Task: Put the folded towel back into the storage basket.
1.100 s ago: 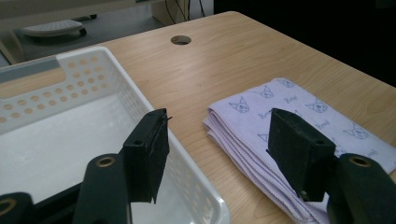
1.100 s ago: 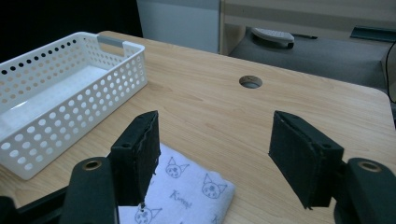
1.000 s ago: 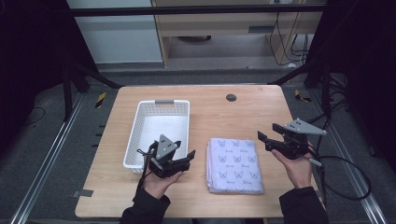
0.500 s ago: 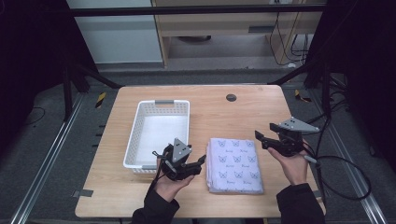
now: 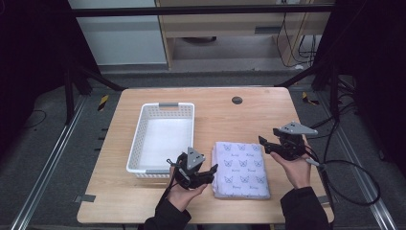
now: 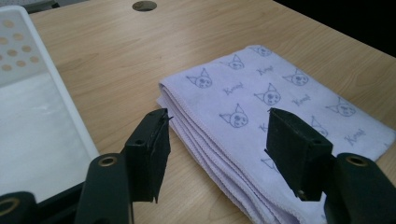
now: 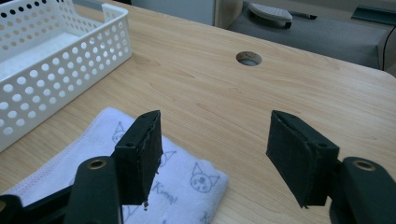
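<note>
A folded lilac towel [image 5: 241, 168] printed with cat faces lies on the wooden table [image 5: 230, 120], right of a white perforated basket [image 5: 162, 136]. My left gripper [image 5: 210, 173] is open at the towel's left edge, low near its front corner; in the left gripper view the jaws straddle the towel [image 6: 261, 112] and its folded edge. My right gripper [image 5: 264, 145] is open, held just off the towel's far right corner. In the right gripper view that corner of the towel [image 7: 187, 186] lies under the left jaw. Nothing is held.
The basket [image 7: 51, 60] is empty and stands at the left middle of the table. A round cable hole [image 5: 236, 100] sits near the table's far edge. A black cable [image 5: 354, 182] trails off the right side from my right gripper.
My left gripper has moved right, from the basket's front corner to the towel's left edge. My right gripper has shifted slightly down and left toward the towel's far corner.
</note>
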`<move>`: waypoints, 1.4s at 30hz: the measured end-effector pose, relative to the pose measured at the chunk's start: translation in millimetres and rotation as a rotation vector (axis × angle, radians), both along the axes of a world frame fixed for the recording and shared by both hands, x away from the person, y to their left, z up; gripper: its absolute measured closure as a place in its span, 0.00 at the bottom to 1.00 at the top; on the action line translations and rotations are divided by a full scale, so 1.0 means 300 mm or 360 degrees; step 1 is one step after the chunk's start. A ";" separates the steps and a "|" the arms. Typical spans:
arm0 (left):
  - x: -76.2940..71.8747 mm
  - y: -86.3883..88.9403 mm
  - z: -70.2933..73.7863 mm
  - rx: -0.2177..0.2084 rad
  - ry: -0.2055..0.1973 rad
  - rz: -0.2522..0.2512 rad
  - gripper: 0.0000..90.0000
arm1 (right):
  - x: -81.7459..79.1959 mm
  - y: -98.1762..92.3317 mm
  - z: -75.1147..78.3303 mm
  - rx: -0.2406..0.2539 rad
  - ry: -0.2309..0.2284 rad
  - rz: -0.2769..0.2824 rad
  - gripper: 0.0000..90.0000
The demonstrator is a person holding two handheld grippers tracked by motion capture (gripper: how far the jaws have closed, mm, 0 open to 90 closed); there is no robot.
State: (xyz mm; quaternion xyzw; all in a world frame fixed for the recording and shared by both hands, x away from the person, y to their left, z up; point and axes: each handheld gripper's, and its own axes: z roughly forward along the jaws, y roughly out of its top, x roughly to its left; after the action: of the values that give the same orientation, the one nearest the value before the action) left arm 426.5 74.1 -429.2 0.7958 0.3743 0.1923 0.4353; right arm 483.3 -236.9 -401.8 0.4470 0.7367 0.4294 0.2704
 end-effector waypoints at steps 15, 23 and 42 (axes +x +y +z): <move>-0.007 -0.039 -0.059 0.0038 0.0078 0.0010 0.44 | 0.012 -0.010 -0.074 -0.0010 0.0068 -0.0007 0.41; -0.012 -0.062 -0.087 0.0048 0.0109 -0.0006 0.45 | 0.019 -0.006 -0.118 -0.0022 0.0126 0.0000 0.41; -0.014 -0.087 -0.149 0.0110 0.0180 0.0014 0.44 | 0.029 0.029 -0.197 -0.0042 0.0216 0.0030 0.40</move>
State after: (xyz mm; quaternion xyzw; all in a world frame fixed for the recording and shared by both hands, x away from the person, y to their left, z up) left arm 422.4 47.9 -473.9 0.8184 0.3950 0.1618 0.3848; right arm 492.0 -228.2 -461.1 0.4645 0.7631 0.3908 0.2217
